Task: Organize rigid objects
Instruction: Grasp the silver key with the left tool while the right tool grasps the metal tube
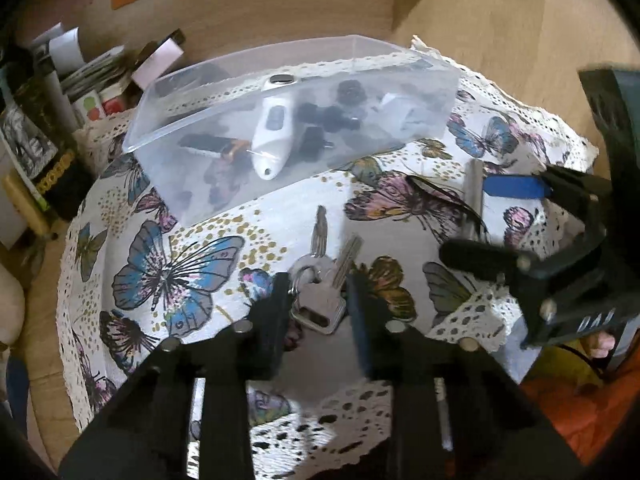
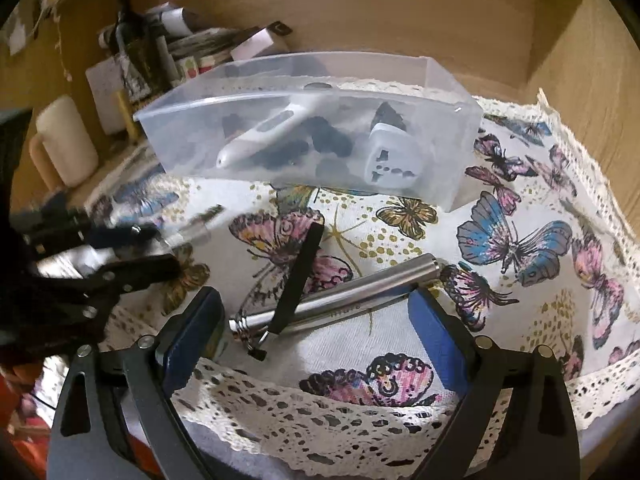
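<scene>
A clear plastic box [image 1: 224,184] [image 2: 452,128] sits at the back of the butterfly tablecloth, holding a white thermometer-like device [image 1: 274,128] [image 2: 260,136], a white plug adapter [image 2: 394,156] and several dark small parts. A bunch of silver keys [image 1: 326,276] lies on the cloth between the fingers of my left gripper [image 1: 318,288], which is open around them. A silver metal cylinder [image 2: 340,300] with a black strap [image 2: 298,276] lies between the fingers of my right gripper [image 2: 316,312], which is open. The right gripper also shows in the left wrist view [image 1: 492,216].
The table [image 1: 180,272] is round, with a lace-edged cloth. Books, boxes and a dark bottle [image 2: 132,36] crowd the far left beside a cream mug [image 2: 66,140]. A wooden wall [image 2: 400,12] stands behind the box. The left gripper shows at the right wrist view's left edge [image 2: 140,248].
</scene>
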A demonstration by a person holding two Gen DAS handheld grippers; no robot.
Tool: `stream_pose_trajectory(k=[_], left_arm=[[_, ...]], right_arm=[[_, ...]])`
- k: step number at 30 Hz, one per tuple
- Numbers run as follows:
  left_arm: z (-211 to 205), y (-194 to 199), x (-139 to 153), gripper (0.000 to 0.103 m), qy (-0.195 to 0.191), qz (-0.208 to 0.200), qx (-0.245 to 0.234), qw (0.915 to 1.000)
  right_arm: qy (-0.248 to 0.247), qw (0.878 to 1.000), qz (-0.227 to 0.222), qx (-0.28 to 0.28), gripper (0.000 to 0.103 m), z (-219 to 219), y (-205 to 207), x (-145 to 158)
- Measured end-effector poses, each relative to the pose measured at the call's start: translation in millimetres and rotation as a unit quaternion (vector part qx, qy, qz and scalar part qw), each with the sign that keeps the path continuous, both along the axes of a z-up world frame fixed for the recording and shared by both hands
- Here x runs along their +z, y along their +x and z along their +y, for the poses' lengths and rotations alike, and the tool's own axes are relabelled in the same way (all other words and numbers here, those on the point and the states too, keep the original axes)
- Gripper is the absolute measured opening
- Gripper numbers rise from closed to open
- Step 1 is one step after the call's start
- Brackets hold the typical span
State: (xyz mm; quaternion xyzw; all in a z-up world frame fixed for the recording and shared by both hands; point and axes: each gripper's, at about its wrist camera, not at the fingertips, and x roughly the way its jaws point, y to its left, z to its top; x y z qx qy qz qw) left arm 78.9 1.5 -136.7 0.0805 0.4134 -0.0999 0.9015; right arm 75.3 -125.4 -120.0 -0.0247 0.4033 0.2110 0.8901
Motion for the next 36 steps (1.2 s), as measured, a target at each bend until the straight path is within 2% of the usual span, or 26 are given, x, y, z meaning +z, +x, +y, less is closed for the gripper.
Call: stream_pose_trajectory(k=[1, 3, 4, 6, 10, 12, 13, 16, 24, 25, 26, 27, 32, 36], left_arm=[[-1.1, -0.9, -0.4, 0.028, 0.005, -0.004, 0.002, 1.0], [-1.1, -1.4, -0.6, 0.028, 0.004, -0.005, 0.003, 1.0], [0.5, -0.3, -0.2, 0.027, -0.003, -0.002, 0.006, 1.0], [1.2, 0.4, 0.5, 0.027, -0.009, 0.001, 0.008, 0.9999], [2.6, 1.3, 2.0, 0.027, -0.014, 0.001, 0.01, 0.9999], [4.3, 0.8, 2.5, 0.027, -0.017, 0.0, 0.011, 0.9998], [5.3, 1.1, 3.6, 0.027, -0.018, -0.003, 0.014, 0.9997], [8.3, 0.2, 9.2, 0.027, -0.025, -0.011, 0.018, 0.9995], [9.9, -8.0, 32.3, 0.025, -0.03, -0.046, 0.028, 0.9981], [9.6, -8.5, 35.0, 0.022, -0.031, -0.051, 0.029, 0.9978], [10.3, -8.5, 38.7, 0.001, -0.034, -0.055, 0.03, 0.9974], [11.1, -7.7, 41.9, 0.0, -0.034, -0.057, 0.032, 0.9973], [17.1, -2.8, 53.9, 0.0, -0.045, -0.069, 0.037, 0.9959], [21.8, -4.5, 49.6, 0.004, -0.052, -0.052, 0.039, 0.9965]], right_arm=[[0.007, 1.0, 0.004, -0.001, 0.086, -0.9, 2.1, 0.5], [-0.005, 1.0, 0.004, -0.005, 0.068, 2.7, 5.1, -0.3], [-0.014, 1.0, -0.001, -0.006, 0.065, 4.5, 5.1, -0.5], [-0.026, 1.0, -0.008, -0.005, 0.052, 7.8, 3.8, -1.1], [-0.047, 0.999, -0.022, 0.003, 0.033, 11.0, 0.8, -1.5], [-0.052, 0.998, -0.025, 0.0, 0.018, 8.1, 0.9, -1.2], [-0.053, 0.998, -0.027, -0.002, 0.015, 6.2, 1.0, -0.8], [-0.044, 0.999, -0.026, -0.004, 0.015, 0.3, 1.2, 0.8], [-0.041, 0.997, -0.066, -0.003, 0.014, -4.4, -10.8, 24.5], [-0.04, 0.997, -0.073, -0.002, 0.014, -5.0, -12.9, 29.4], [-0.038, 0.996, -0.078, -0.002, 0.014, -5.6, -13.8, 33.6], [-0.035, 0.996, -0.085, 0.0, 0.014, -6.5, -15.7, 39.2], [-0.028, 0.994, -0.108, 0.002, 0.014, -7.5, -16.2, 54.7], [-0.022, 0.994, -0.105, -0.001, 0.014, -12.1, -13.3, 56.7]])
